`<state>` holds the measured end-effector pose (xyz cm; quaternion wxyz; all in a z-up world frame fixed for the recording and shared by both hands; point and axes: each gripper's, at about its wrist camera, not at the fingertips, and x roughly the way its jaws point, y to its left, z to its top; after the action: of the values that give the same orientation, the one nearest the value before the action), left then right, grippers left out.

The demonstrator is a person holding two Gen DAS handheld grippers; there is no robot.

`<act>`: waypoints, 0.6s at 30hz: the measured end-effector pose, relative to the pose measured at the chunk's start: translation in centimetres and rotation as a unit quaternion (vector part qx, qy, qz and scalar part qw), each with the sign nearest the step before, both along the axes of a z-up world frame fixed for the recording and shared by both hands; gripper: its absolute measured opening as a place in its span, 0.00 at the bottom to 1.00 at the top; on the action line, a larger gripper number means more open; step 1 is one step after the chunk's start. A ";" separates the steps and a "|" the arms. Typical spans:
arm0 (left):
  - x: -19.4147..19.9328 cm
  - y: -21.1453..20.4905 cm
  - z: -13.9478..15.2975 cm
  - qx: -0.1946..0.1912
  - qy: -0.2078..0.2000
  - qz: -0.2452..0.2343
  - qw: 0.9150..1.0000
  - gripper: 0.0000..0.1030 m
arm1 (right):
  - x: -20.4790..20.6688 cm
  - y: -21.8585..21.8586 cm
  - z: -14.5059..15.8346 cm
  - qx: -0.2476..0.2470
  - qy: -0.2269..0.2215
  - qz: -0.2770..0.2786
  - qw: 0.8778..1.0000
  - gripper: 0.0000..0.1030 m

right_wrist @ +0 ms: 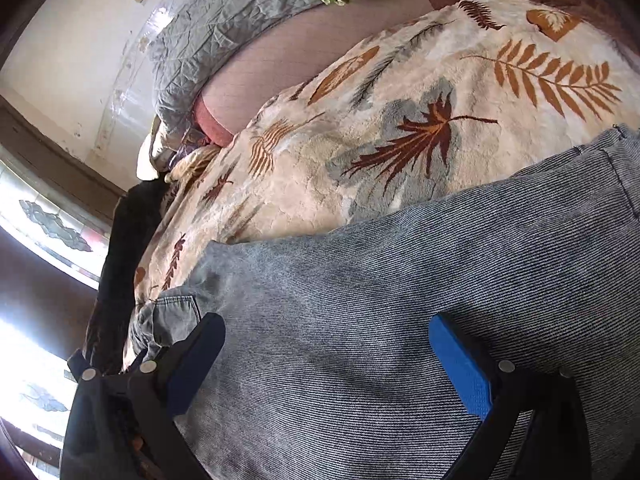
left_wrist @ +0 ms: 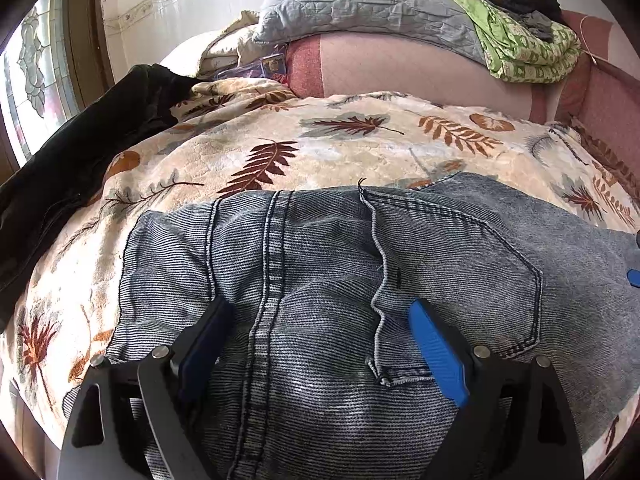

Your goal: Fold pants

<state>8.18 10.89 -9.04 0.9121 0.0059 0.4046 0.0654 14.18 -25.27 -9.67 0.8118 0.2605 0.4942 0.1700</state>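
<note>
Faded blue jeans (left_wrist: 340, 248) lie flat on a leaf-print blanket (left_wrist: 280, 148), seat side up, with a back pocket (left_wrist: 472, 272) and the centre seam showing. My left gripper (left_wrist: 320, 306) hovers over the seat with its jaws wide apart and nothing pinched between the blue pads. A blue tip of the right gripper (left_wrist: 634, 276) shows at the right edge. In the right wrist view, the right gripper (right_wrist: 325, 322) stands wide open above a smooth leg of the jeans (right_wrist: 400, 260). The pocket end (right_wrist: 176, 308) lies to its left, and the blanket (right_wrist: 360, 120) is beyond.
A black garment (left_wrist: 80, 160) lies along the blanket's left edge near a patterned window (left_wrist: 32, 68). At the back, a grey quilted pillow (left_wrist: 360, 4) and a green printed cloth (left_wrist: 528, 48) with dark clothes on it rest on the pink sheet (left_wrist: 400, 68).
</note>
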 end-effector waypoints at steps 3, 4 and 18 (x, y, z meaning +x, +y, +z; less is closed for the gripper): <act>-0.3 -0.1 3.5 -0.021 0.042 -0.058 0.997 0.87 | 0.9 0.7 2.3 -0.098 0.101 0.091 0.986 0.98; -0.7 -0.3 5.1 -0.014 0.039 -0.073 0.996 0.87 | 0.5 1.2 3.5 -0.162 0.107 0.117 0.974 0.98; -2.7 -2.7 11.2 -0.092 -0.035 -0.078 0.992 0.87 | -1.8 1.0 10.1 -0.084 -0.076 0.015 0.994 1.00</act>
<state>5.50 8.22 2.16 0.9246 -0.0488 0.3753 -0.0434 12.38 -24.24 0.39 0.8632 0.1708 0.4475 0.1594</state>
